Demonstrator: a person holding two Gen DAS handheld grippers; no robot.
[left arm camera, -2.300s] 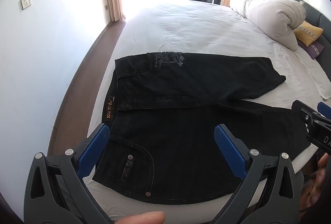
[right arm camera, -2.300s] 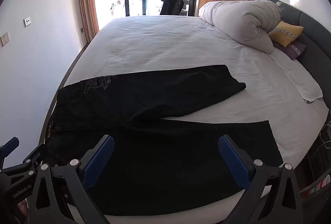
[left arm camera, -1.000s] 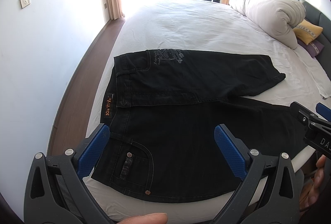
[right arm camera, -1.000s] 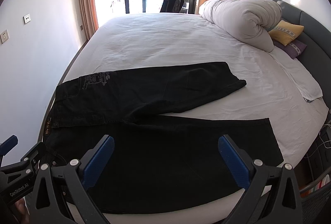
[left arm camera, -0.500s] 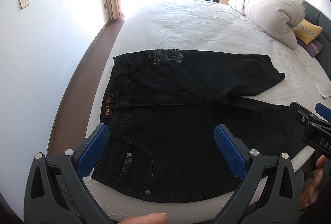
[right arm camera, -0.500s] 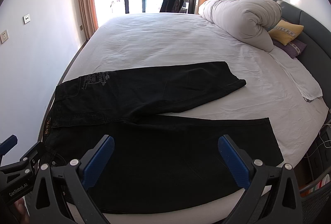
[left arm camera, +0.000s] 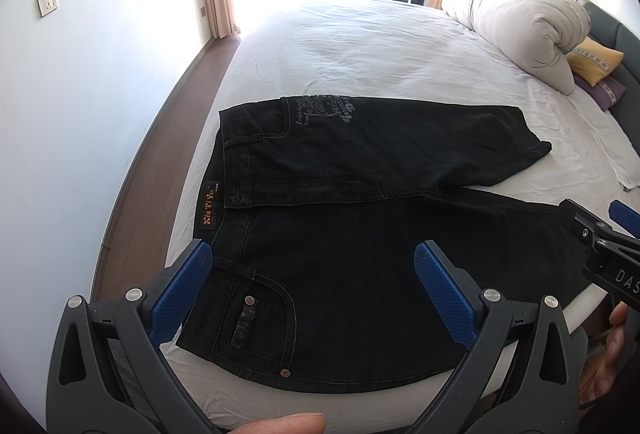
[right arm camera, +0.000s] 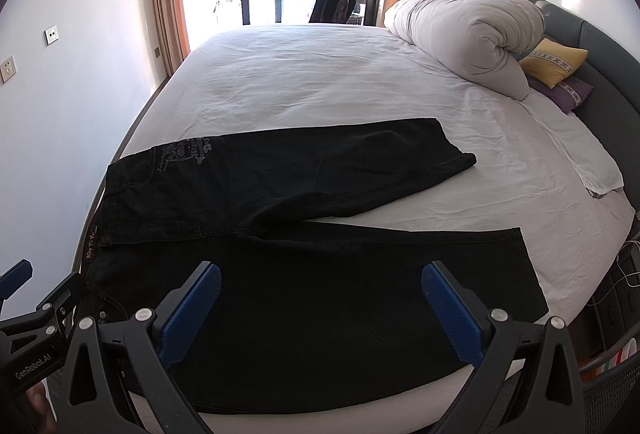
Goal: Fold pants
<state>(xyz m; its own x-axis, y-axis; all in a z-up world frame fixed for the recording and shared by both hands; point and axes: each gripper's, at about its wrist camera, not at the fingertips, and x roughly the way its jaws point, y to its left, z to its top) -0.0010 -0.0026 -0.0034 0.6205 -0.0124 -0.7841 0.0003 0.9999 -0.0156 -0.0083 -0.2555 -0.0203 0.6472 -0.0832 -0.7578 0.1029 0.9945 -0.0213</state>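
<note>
**Pants laid out, first fold not yet begun**

The pants [left arm camera: 360,234] were seen spread flat on the bed [left arm camera: 360,45], waistband to the left of both sets of jaws and the two legs run out to the right. The legs were parted in a shallow V: the near leg lay along the bed's near edge, the far leg angled away beyond it.

The left gripper [left arm camera: 312,274] was held above the waist end, its jaws spread wide with nothing between them; the front pocket lay just ahead of and below its left finger, the waistband label just beyond that. The right gripper [right arm camera: 320,294] was held above the near leg, jaws likewise spread and empty, with the near hem [right arm camera: 528,266] ahead and to the right of its right finger. Neither gripper was seen touching the cloth.

The step in hand was judged to be the approach before the first fold, with the task barely started. The next move was judged to call for one leg being brought over the other, so a pinch at the waistband by the left jaws and one at a hem by the right would be needed, both edges lifted together so the denim does not drag or bunch.

No container was made out with certainty; a mesh edge at the lower right of the right view could not be identified, and nothing was seen in it.
</note>
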